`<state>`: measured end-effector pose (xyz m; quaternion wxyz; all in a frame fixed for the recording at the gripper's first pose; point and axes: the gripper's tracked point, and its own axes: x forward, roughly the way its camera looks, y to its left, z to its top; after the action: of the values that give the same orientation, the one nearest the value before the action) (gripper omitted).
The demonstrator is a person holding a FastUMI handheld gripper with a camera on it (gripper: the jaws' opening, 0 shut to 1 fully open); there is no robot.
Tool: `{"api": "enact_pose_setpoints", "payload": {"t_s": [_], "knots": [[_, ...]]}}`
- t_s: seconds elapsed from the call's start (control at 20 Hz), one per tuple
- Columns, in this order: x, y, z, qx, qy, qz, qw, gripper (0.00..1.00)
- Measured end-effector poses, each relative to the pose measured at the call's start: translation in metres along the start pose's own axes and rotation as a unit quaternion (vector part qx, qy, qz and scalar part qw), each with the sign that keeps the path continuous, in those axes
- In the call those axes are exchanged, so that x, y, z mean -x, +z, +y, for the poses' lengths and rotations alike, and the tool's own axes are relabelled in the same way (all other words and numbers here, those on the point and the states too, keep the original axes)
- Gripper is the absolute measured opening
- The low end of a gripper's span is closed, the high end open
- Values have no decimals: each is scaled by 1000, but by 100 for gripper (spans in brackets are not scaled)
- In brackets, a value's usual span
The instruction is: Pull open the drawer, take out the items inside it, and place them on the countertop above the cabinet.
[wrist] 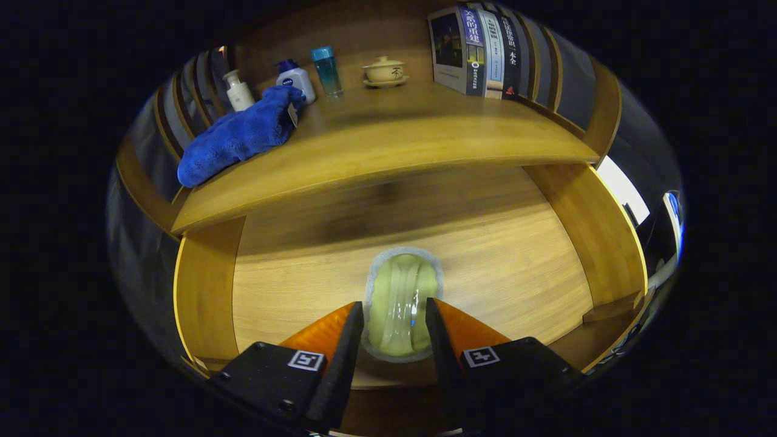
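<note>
The jaws stand narrow, one finger on each side of the clear handle set in an oval recess on the drawer front; the gripper looks closed on that handle, both fingers seeming to press its sides, though the exact contact is hard to make out through the see-through plastic

The drawer front lies directly ahead of the fingers, under the overhanging countertop. Whether the drawer has been drawn out at all cannot be told from here; a dark shadow sits under the countertop edge, and none of the drawer's inside is in sight. So I judge the task to be at its first step: the handle is gripped, and the pulling open is either just under way or about to begin

A blue towel lies on the countertop in front of a row of bottles, with a lidded cup and books further along. Whether the towel came from the drawer I cannot say. Left to do: open the drawer, lift out what is inside, and set it on the countertop
</note>
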<state>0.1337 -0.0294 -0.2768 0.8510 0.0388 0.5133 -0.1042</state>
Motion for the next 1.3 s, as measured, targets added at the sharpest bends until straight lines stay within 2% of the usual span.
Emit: {"api": "enact_pose_setpoints", "payload": {"t_s": [0.1,0.2,0.3,0.35,0.65,0.9,1.1,1.3], "knots": [[-5,-5,-5,3,-4,7,1000,53],[-7,-3,-3,-3,1,-3,1000,29],[-6,0,-7,7,-5,-7,1000,24],[-4,-1,-7,7,-8,-9,1000,19],[46,23,-6,17,15,-51,998,18],[97,86,-2,48,15,-123,991,18],[98,149,11,50,18,-145,988,18],[76,195,29,49,18,-128,990,18]]}}
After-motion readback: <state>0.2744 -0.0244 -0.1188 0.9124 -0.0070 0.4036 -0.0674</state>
